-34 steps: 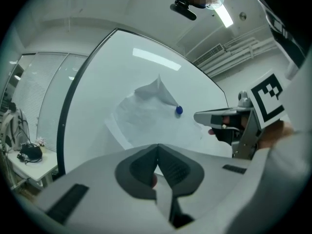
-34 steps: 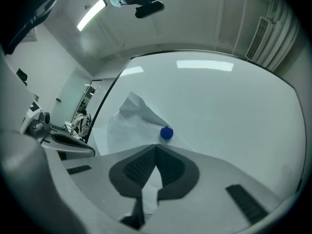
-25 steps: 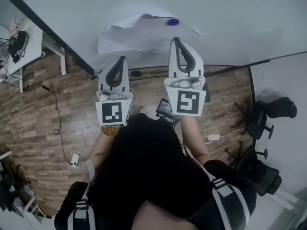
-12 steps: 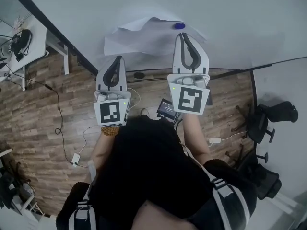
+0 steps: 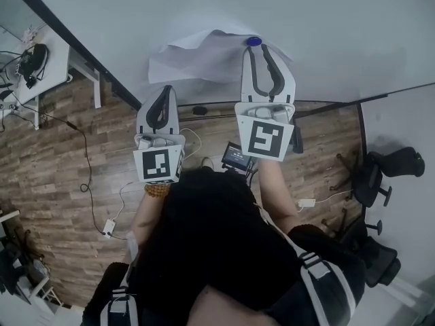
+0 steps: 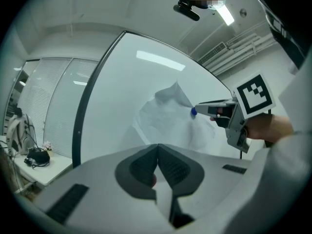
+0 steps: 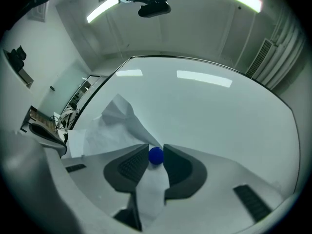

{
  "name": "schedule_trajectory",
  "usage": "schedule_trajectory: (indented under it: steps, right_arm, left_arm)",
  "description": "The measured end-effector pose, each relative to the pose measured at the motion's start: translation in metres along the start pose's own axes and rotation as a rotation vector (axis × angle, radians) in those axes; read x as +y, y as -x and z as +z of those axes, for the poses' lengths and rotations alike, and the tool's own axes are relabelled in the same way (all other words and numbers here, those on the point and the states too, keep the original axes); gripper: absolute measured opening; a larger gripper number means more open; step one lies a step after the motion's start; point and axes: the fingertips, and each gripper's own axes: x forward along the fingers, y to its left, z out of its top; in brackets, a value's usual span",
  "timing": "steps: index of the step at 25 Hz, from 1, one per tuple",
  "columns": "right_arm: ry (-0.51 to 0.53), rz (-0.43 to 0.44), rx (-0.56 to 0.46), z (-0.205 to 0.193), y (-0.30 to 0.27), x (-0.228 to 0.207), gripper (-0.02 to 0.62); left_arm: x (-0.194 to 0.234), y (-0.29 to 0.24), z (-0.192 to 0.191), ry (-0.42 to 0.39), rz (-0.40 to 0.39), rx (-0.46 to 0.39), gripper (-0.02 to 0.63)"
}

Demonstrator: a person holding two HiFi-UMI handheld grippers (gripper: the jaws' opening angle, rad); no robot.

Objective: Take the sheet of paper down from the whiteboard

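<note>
A crumpled white sheet of paper hangs on the whiteboard, pinned at its upper right corner by a round blue magnet. My right gripper points at that corner. Its jaws have just been opening and now stand apart, with the blue magnet between their tips and the paper spreading to the left. My left gripper hangs lower, short of the sheet's bottom edge, shut with nothing in it. From the left gripper view the paper and magnet lie ahead, past the closed left gripper.
The whiteboard's black frame runs diagonally at the left. A white desk with headphones stands far left. Office chairs are at the right. Cables and a small device lie on the wooden floor below.
The right gripper has moved up to the magnet and its jaws have spread apart around it. The left gripper has stayed shut and about in place.
</note>
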Motion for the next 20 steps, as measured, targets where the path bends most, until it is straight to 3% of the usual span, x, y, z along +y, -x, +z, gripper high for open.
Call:
schedule_trajectory:
  steps: [11, 20]
  right_arm:
    - [0.087, -0.024, 0.011, -0.007, -0.010, 0.000, 0.123]
    - [0.082, -0.006, 0.017, -0.010, -0.014, 0.001, 0.127]
  left_arm:
    - [-0.003, 0.002, -0.004, -0.006, 0.004, 0.013, 0.011]
    - [-0.002, 0.001, -0.007, -0.005, 0.013, 0.022, 0.011]
